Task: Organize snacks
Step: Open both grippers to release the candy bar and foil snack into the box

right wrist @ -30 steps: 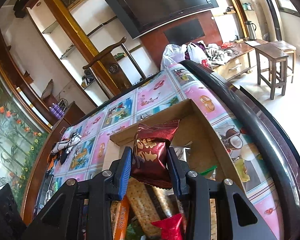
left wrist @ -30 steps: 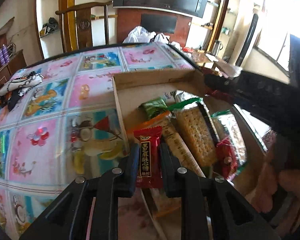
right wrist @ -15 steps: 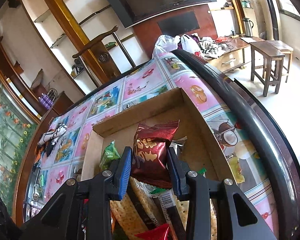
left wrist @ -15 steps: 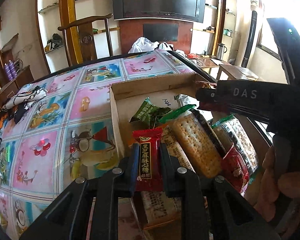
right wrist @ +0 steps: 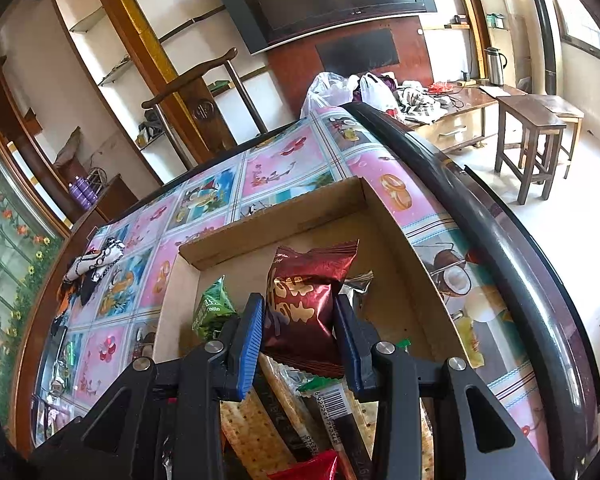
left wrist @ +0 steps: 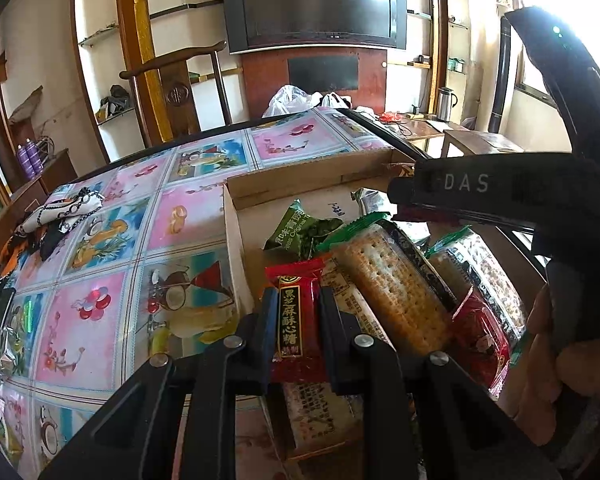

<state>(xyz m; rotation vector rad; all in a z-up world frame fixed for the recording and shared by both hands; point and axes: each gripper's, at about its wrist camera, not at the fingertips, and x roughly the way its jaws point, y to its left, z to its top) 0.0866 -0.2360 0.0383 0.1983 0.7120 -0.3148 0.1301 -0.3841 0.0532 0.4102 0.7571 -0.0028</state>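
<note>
Tilting down over the cardboard box (left wrist: 308, 178) — left claw (left wrist: 296, 316) gripping a red candy packet (left wrist: 298, 300), right claw (right wrist: 300, 320) a maroon packet (right wrist: 304, 300).

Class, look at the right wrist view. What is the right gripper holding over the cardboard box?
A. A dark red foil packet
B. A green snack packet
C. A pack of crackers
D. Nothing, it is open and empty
A: the right gripper is shut on the dark red foil packet, its blue pads pressing both sides, above the cardboard box.
</note>
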